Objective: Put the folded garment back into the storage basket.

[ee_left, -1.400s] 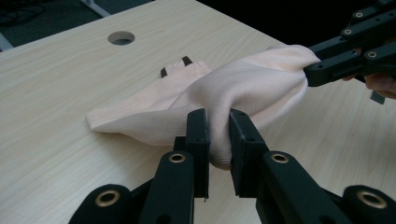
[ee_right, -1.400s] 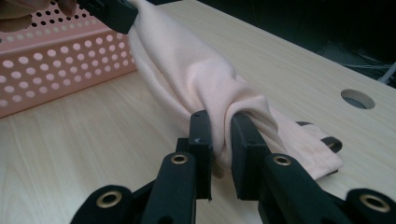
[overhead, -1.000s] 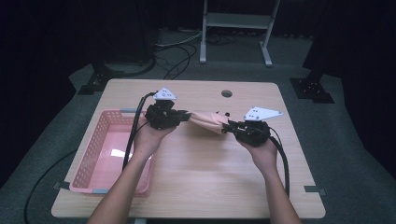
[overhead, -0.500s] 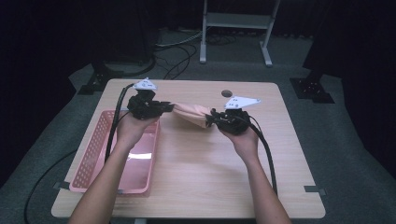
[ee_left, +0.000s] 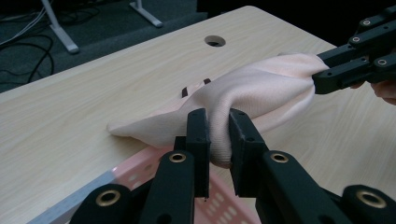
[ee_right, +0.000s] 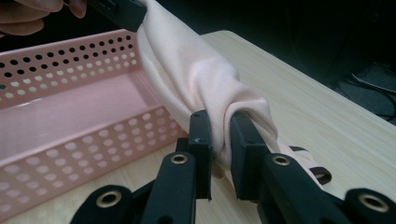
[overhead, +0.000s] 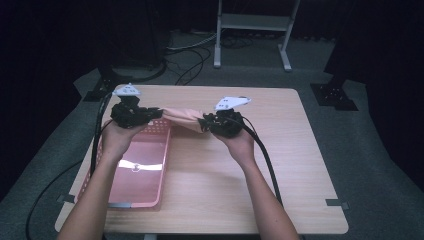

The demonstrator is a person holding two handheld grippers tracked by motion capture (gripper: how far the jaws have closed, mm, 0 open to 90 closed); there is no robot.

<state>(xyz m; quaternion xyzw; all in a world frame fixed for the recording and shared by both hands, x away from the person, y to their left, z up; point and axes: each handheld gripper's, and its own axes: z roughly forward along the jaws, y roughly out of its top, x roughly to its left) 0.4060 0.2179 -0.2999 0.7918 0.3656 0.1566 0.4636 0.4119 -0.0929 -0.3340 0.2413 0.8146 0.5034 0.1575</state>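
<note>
Holding a pink cloth stretched between both tongs, right by the basket.

Left gripper clamping one bunched end of the pale pink cloth, right gripper pinching the other end, both sets of jaws squeezed tight on fabric. Cloth hanging up in the air between them, one end right above the far corner of the pink perforated basket, the rest reaching out past the basket's right wall over the wooden table. Dark strap bits dangling off the cloth near the right jaws. Probably mid-carry, heading for the basket. Next up, guessing: swinging the right end over the basket wall, lowering, then letting go with both.
</note>
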